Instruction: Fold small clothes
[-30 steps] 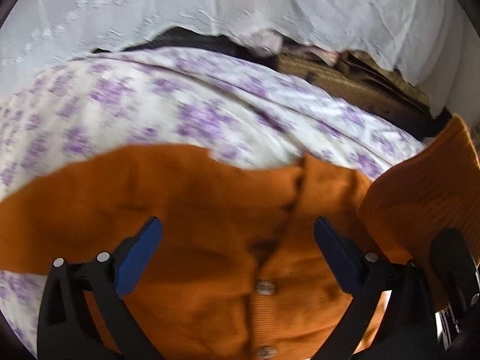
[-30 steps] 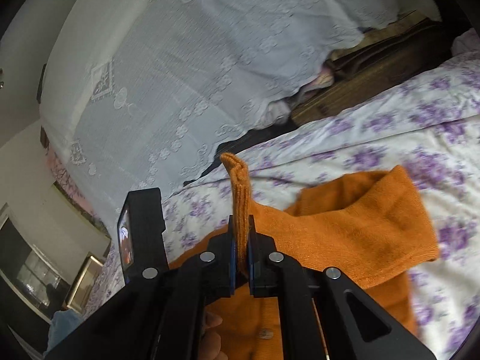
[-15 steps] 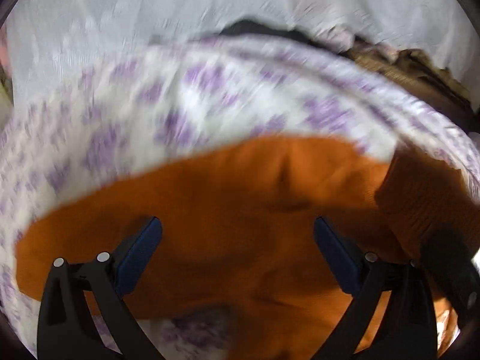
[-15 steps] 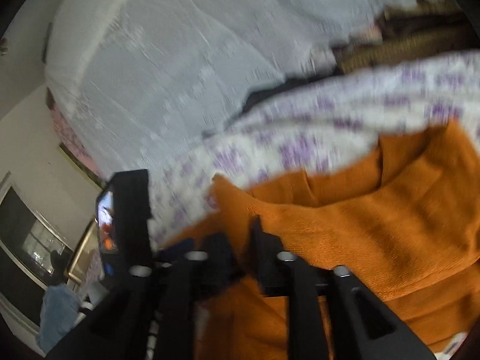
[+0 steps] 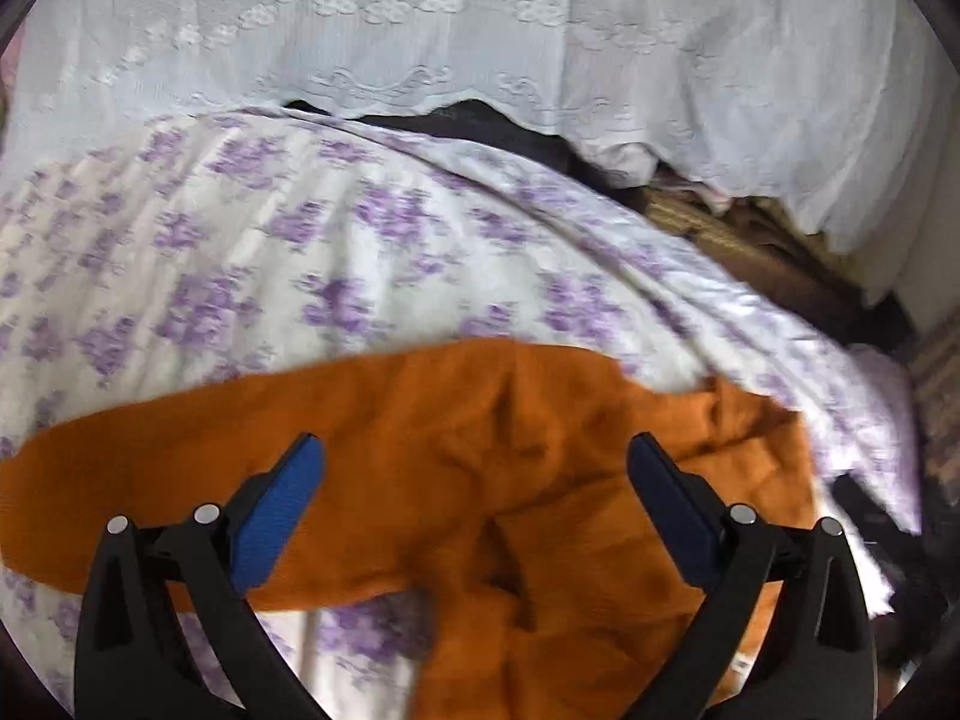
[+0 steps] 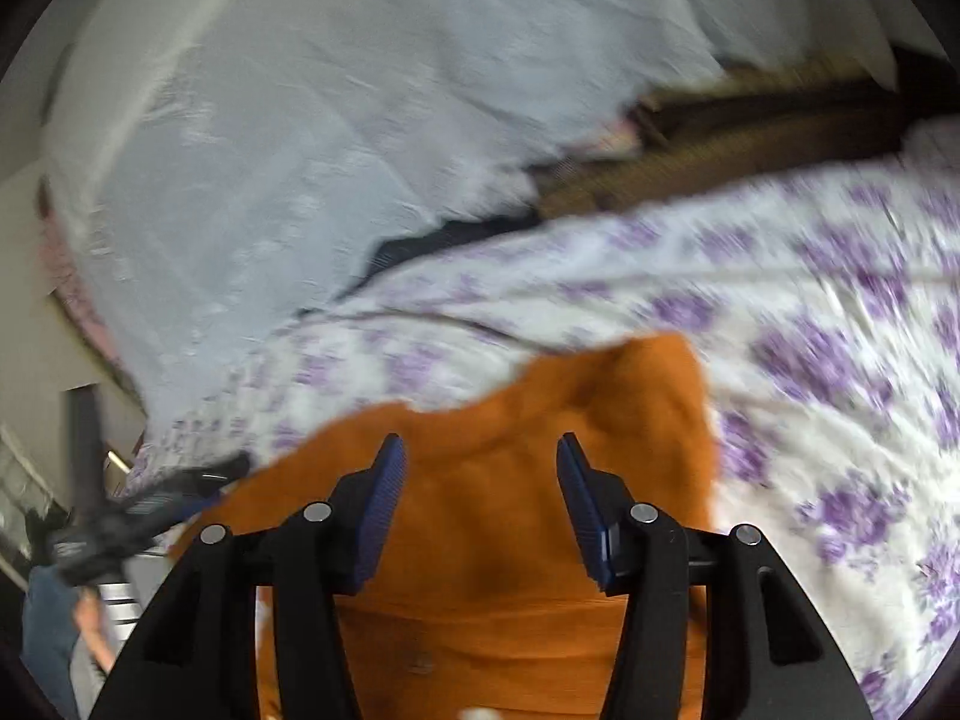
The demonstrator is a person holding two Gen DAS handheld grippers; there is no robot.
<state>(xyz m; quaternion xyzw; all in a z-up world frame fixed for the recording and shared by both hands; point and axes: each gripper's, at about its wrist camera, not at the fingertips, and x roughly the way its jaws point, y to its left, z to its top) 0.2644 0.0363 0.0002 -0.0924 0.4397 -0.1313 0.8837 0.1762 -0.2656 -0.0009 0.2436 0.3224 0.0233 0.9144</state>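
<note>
An orange knit cardigan lies on a white bedspread with purple flowers. One sleeve stretches to the left in the left wrist view. My left gripper is open and empty, just above the garment's middle. In the right wrist view the cardigan lies under my right gripper, which is open and empty, with the knit showing between its blue pads. The right wrist view is blurred by motion.
A white lace cloth hangs behind the bed. Dark and brown items sit in the gap at the bed's far edge. The other gripper shows at the left in the right wrist view.
My right gripper has opened and let go of the orange sleeve it held upright. The sleeve now lies on the garment. Both cameras have shifted over the cardigan.
</note>
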